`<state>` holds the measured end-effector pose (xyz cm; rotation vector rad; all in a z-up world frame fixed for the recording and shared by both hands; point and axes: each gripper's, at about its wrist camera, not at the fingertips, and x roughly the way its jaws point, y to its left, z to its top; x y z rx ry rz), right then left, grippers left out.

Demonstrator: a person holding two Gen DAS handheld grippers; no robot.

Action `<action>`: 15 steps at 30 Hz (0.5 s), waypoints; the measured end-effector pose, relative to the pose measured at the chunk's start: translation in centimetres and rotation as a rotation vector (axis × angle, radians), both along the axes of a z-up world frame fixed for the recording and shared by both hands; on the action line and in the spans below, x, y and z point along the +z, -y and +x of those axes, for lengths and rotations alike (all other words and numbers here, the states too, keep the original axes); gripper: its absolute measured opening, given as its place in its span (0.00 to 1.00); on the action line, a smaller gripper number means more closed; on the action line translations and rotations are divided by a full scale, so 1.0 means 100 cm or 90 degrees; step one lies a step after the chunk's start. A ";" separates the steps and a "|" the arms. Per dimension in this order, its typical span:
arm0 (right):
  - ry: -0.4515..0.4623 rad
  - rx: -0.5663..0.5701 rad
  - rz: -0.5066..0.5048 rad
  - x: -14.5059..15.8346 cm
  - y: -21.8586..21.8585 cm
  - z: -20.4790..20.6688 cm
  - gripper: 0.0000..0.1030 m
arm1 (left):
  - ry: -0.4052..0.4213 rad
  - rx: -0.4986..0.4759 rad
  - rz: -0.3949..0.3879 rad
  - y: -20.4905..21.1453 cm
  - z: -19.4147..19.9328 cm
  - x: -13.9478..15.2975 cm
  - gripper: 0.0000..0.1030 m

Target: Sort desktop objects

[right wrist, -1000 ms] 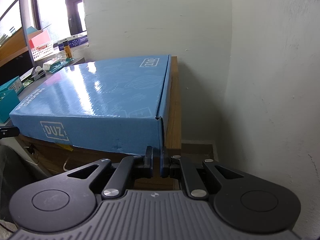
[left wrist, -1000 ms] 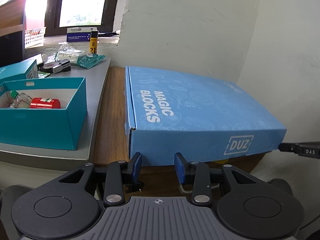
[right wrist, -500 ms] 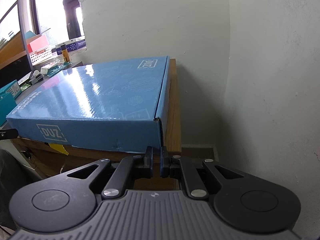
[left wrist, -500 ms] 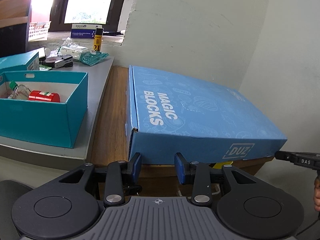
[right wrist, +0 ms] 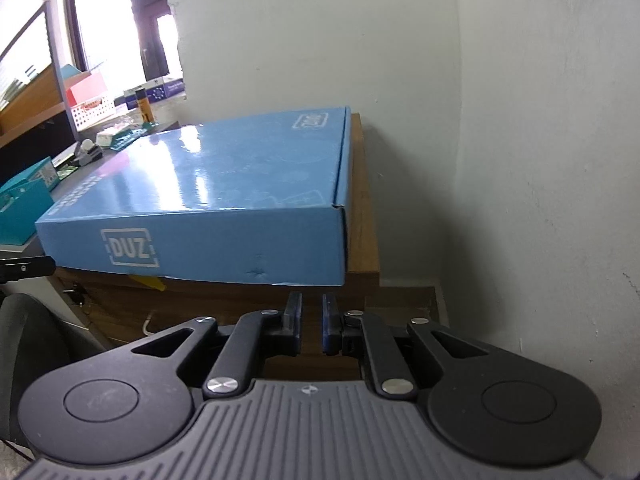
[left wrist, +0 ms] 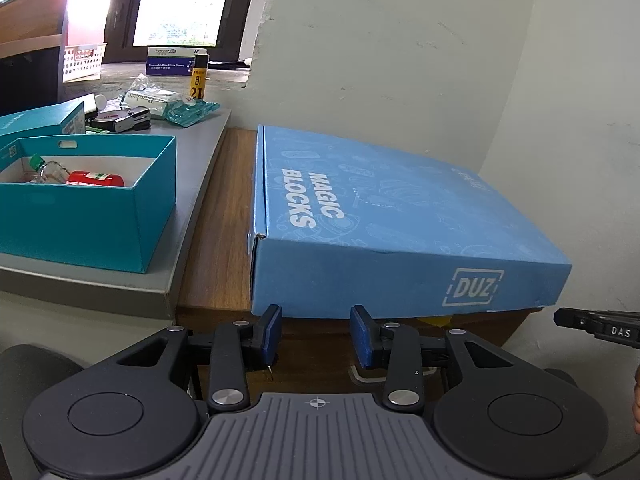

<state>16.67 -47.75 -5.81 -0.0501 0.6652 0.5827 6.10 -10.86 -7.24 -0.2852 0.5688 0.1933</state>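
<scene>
1. Approaching the big blue box [left wrist: 400, 216] seems to be the step in hand: it lies flat on a wooden cabinet [left wrist: 218, 240] by the wall, lid closed, and its near edge hangs a little over the cabinet front.
2. Keep the left gripper [left wrist: 316, 332] level with the near wall of the box; its pads are spread apart and hold nothing.
3. Widen the right gripper [right wrist: 312, 322] first (only a narrow gap shows between its pads, nothing in it), because the box wall looks thicker than that gap.
4. Take the two near corners together, so the box does not tilt.
5. At the left, the open teal box [left wrist: 120, 224] on the grey desk holds a red can [left wrist: 96, 179] and a small clear bottle [left wrist: 48, 168]; what is inside the blue box cannot be seen.
</scene>
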 end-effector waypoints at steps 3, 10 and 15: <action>0.010 0.007 0.004 0.005 0.000 -0.010 0.18 | 0.000 0.004 0.002 0.005 -0.005 0.002 0.45; 0.026 0.027 0.011 0.012 -0.002 -0.030 0.30 | 0.009 -0.007 0.012 0.020 -0.018 0.009 0.59; 0.036 0.043 0.021 0.017 -0.003 -0.045 0.41 | 0.018 -0.011 0.028 0.032 -0.027 0.014 0.68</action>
